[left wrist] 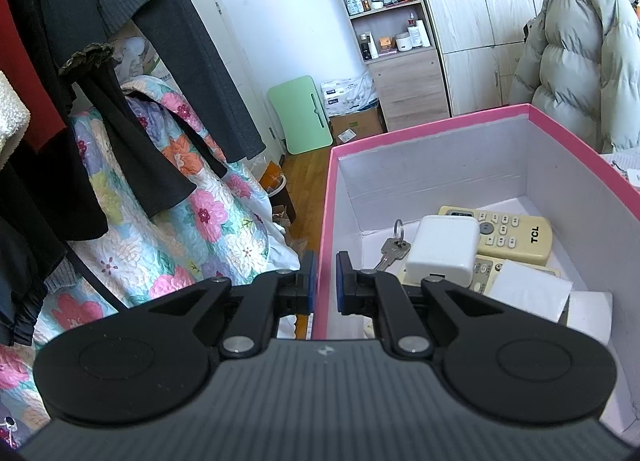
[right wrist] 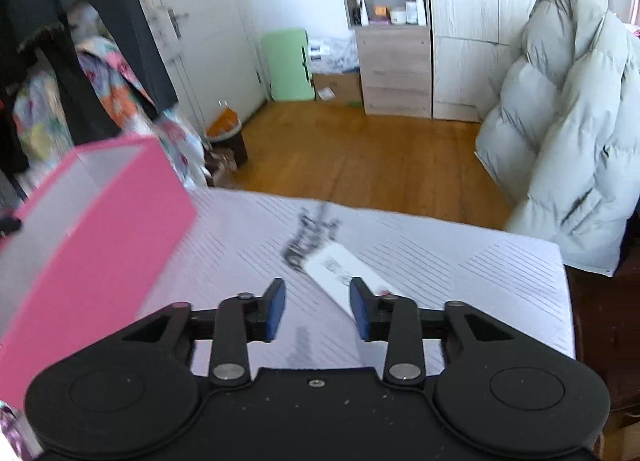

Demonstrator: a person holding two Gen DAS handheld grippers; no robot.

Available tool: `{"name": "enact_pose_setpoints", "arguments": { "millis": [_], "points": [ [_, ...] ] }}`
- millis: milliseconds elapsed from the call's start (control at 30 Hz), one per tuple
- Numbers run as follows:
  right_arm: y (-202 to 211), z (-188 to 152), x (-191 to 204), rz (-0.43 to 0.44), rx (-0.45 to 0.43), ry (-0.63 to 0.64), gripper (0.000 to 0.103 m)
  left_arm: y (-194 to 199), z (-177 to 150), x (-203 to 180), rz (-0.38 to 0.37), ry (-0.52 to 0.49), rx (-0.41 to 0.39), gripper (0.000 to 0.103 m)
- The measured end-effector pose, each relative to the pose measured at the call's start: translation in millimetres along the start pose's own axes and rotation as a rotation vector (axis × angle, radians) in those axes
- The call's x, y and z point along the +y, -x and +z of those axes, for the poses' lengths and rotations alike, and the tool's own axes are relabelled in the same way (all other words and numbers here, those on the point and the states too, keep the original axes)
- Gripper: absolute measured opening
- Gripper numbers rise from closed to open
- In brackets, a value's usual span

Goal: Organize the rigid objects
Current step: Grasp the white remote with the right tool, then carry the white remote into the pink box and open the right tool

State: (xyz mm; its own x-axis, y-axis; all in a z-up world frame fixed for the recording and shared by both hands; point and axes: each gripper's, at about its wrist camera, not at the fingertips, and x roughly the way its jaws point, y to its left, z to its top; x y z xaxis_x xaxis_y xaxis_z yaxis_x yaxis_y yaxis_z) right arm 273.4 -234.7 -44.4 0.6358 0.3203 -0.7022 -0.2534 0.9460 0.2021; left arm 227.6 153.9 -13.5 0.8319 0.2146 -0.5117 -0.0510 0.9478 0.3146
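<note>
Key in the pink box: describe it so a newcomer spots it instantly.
Find the pink box with the white interior. On its floor, left of the white charger block and the cream TCL remote, lies the key. It is the only metal item, silver with a split ring.

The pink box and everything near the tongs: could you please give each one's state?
Pink box: open, no lid, wall clamped.
Left tongs: shut on the box wall.
Right tongs: open, empty.
Remote: lying inside the box.
Keys: inside the box.
White card: flat on the table.
</note>
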Motion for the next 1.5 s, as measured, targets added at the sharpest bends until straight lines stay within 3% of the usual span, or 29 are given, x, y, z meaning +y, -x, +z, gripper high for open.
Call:
{"name": "enact_pose_setpoints", "arguments": {
  "millis": [133,267,433,500,567,733,900,1067,1233,1400,1500],
  "points": [
    [-18.7,0.4,-10.9,0.007,0.036,0.08,0.062,0.3,0.5,1.0,0.003,-0.01,0.002,0.008],
    [-49.3,5.0,-7.7,0.02,0.088,0.249,0.063,-0.4,1.3,-0.6,0.009,-0.022,0.005,0.008],
    [-83.3,26.2,-15.5,0.089,0.109,0.296,0.065,-0.3,1.1,-1.1,0.007,-0.024,0.008,0.008],
    [-86.4,30.7,-18.0,0.109,0.107,0.298,0.064,-0.3,1.1,-1.4,0.009,-0.032,0.009,0.008],
    [-83.7,27.5,-14.1,0.083,0.097,0.296,0.048,-0.5,0.4,-0.7,0.01,-0.033,0.01,0.008],
    [-71.0,12.0,-1.2,0.005,0.06,0.244,0.046,-1.4,0.9,-1.5,0.008,-0.03,0.01,0.008],
    [-36.8,2.7,21.3,0.04,-0.062,0.219,0.046,-1.6,0.7,-0.4,0.008,-0.029,0.011,0.008],
    [2.4,8.5,59.3,0.11,-0.178,0.284,0.046,-1.3,0.0,-0.3,0.011,-0.032,0.011,0.008],
    [35.0,26.1,108.9,0.265,-0.257,0.365,0.046,-1.4,1.0,0.2,0.005,-0.022,0.009,0.008],
    [38.7,38.4,157.1,0.426,-0.267,0.408,0.046,-1.3,0.9,0.4,0.006,-0.024,0.01,0.008],
    [21.1,41.1,188.7,0.412,-0.235,0.444,0.046,-1.6,1.4,0.5,0.001,-0.019,0.008,0.008]
  ]
}}
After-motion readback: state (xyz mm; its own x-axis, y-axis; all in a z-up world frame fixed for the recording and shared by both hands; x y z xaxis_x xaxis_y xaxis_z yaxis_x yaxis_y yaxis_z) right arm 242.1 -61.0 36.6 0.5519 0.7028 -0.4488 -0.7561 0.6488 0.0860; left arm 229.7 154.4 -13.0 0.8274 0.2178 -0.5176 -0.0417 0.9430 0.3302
